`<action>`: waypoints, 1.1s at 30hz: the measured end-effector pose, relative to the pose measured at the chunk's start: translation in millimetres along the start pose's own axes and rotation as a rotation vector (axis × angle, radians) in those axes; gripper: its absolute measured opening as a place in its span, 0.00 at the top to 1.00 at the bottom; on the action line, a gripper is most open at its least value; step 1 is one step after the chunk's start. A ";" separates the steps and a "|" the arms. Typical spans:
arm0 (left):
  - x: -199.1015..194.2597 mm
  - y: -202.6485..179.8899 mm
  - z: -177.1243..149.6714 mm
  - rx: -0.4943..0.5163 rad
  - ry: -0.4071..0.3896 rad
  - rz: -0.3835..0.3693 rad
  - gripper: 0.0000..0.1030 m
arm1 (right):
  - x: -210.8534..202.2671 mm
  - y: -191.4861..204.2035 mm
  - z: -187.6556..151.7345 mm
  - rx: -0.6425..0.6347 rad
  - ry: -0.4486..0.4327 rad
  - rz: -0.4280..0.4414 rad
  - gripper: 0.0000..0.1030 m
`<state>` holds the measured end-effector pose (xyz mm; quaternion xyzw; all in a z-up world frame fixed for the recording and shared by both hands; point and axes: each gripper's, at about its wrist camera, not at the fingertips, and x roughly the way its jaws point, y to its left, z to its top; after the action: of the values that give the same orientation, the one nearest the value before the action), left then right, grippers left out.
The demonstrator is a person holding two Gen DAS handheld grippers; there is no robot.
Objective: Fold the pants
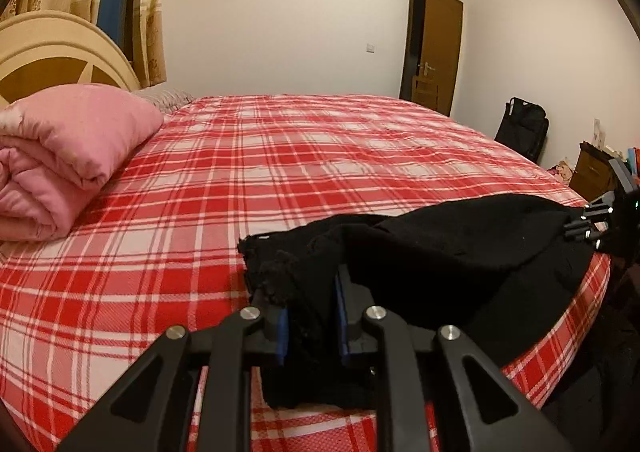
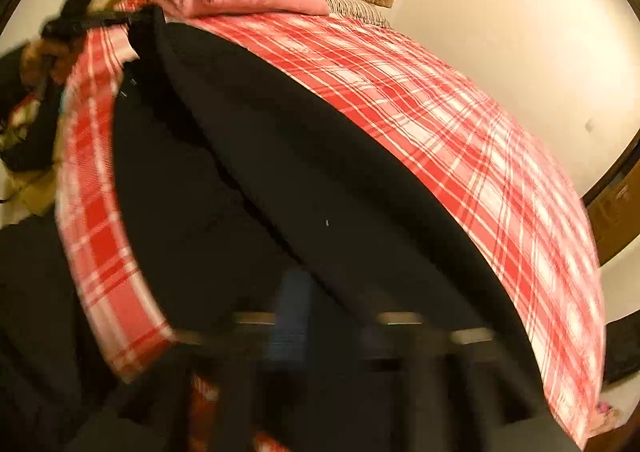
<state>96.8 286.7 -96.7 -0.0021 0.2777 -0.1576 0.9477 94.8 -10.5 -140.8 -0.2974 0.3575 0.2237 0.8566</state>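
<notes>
Black pants (image 1: 460, 252) lie bunched along the near edge of the bed with the red plaid sheet (image 1: 280, 171). My left gripper (image 1: 304, 292) is shut on one end of them, the cloth pinched between its blue pads (image 1: 282, 336). At the far right edge of the left wrist view, my right gripper (image 1: 588, 226) pinches the other end, held a little above the sheet. The right wrist view is blurred: the pants (image 2: 300, 191) stretch from my right gripper (image 2: 332, 320) up to the left gripper (image 2: 92, 21) at the top left. The right fingertips are smeared and buried in black cloth.
A folded pink quilt (image 1: 68, 163) sits at the head of the bed by the cream headboard (image 1: 52, 51). Beyond the bed are a brown door (image 1: 436, 47), a black bag (image 1: 522, 127) and a wooden nightstand (image 1: 592, 171). The bed's edge runs just under the pants.
</notes>
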 end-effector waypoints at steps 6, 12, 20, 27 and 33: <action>-5.2 -4.3 18.1 -0.003 -0.054 -0.014 0.81 | 41.7 36.6 18.2 -0.161 -0.014 -0.177 0.54; -7.9 -7.6 24.6 0.028 -0.076 -0.019 0.81 | 34.8 13.7 20.5 -0.089 -0.008 -0.179 0.99; -3.4 3.8 -28.2 -0.008 0.029 -0.045 0.74 | -17.8 55.1 -17.7 -0.132 0.073 -0.003 0.99; -2.4 8.6 -55.3 -0.045 0.050 0.011 0.37 | 1.6 65.4 -15.7 -0.131 0.124 0.021 0.98; -21.1 4.9 -76.7 0.208 0.216 0.141 0.27 | 1.9 68.0 -16.4 -0.170 0.137 0.023 0.95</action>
<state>41.0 304.1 -150.9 0.1326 0.3597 -0.1178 0.9161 47.7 28.0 -175.3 -0.3793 0.3983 0.2423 0.7993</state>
